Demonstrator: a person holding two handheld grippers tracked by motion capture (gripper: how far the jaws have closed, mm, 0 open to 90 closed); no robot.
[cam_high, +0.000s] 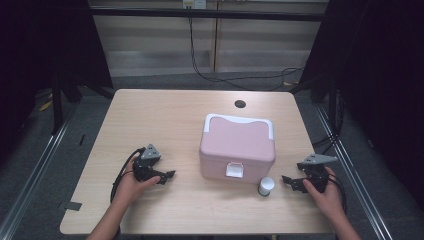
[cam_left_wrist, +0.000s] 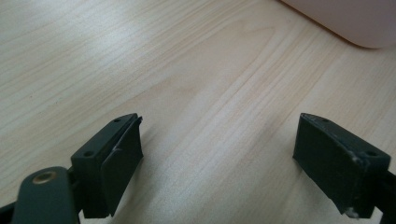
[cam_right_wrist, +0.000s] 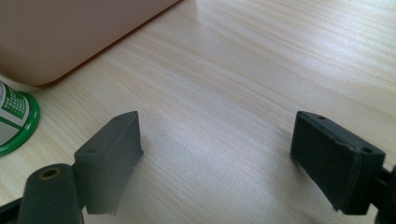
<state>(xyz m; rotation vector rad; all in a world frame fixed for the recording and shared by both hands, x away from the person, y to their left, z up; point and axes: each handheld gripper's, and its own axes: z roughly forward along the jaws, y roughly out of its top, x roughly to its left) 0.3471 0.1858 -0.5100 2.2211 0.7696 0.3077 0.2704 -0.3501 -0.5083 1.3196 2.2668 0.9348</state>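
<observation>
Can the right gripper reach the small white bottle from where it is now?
Probably yes. The right gripper is open and points at the white bottle, with bare table between them. The pink box stands behind the bottle, not in the way.

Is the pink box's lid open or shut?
Shut. The pink box has its lid flat on the body, the white latch down at the front.

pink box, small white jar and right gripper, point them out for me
pink box (cam_high: 236, 142), high view, middle of its lid
small white jar (cam_high: 266, 186), high view, its cap
right gripper (cam_high: 286, 178), high view, between its open jaws
</observation>
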